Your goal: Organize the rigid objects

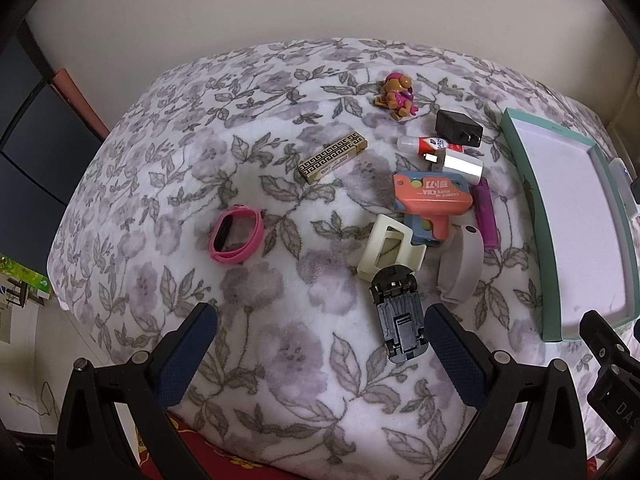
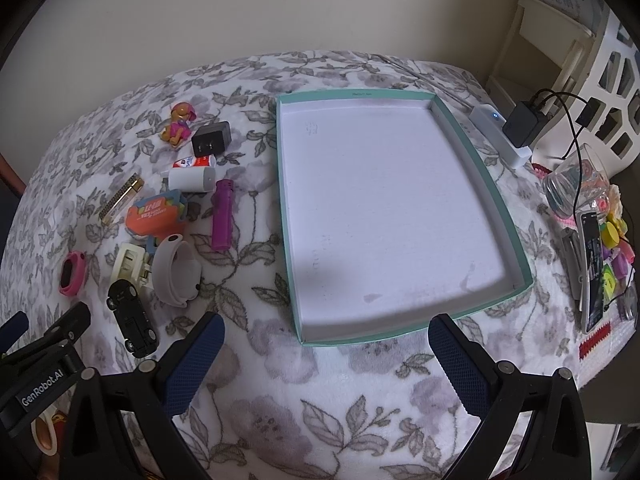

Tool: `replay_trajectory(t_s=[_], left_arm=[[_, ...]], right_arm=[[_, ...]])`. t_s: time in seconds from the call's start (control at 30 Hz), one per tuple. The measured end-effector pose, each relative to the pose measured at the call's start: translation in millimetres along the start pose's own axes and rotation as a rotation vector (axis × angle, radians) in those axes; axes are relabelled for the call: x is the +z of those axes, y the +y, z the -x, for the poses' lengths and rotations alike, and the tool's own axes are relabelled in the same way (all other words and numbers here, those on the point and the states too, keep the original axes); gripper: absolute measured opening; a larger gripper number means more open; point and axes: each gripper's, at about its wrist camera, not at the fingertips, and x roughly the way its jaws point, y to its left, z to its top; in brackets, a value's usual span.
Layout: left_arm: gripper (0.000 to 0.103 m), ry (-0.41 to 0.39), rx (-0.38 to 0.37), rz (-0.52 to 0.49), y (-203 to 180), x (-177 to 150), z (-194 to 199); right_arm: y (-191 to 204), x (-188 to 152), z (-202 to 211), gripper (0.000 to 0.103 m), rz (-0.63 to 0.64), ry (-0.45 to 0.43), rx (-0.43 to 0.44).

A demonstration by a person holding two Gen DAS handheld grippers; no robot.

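Left wrist view: my left fingers [image 1: 320,344] hang spread and empty over a surface [image 1: 168,160] draped in floral cloth below a bare cream wall [image 1: 280,0], toy car [image 1: 400,316] at 1 o'clock. My right fingers [image 2: 326,356] likewise gape, teal tray [image 2: 472,148] at 12 o'clock.

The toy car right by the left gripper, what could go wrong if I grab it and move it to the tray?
1. The toy car lies upside down on a soft blanket, its nose against the cream holder and close to the white band; closing the left gripper could nudge those.
2. The right gripper hovers at the tray's near edge, so the arms might collide on the way over.
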Motion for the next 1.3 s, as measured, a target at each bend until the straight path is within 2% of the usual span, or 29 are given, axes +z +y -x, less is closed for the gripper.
replay_trajectory(t_s=[0.73,0.83,1.0,1.13,1.3], left_arm=[[0.103,-0.001,-0.001,0.001,-0.5,0.4,-0.1],[0.103,0.003,-0.022,0.009,2.1,2.4,-0.3],[0.103,-0.018,-0.043,0.122,38.7,16.3,0.9],[0.103,-0.004,-0.081,0.204,73.8,24.3,-6.5],[0.103,-0.007,-0.049,0.24,106.8,36.8,-14.3]], right_arm=[[1.3,-0.2,0.9,0.103,0.012,0.001,-0.003],[3.9,1.4,5.1,0.103,0.018,-0.012,0.037],[25.4,10.7,20.9,0.103,0.063,-0.08,0.125],[47.5,19.0,25.9,0.103,0.091,-0.096,0.176],[70.9,24.4,18.5,0.103,0.124,-0.076,0.185]])
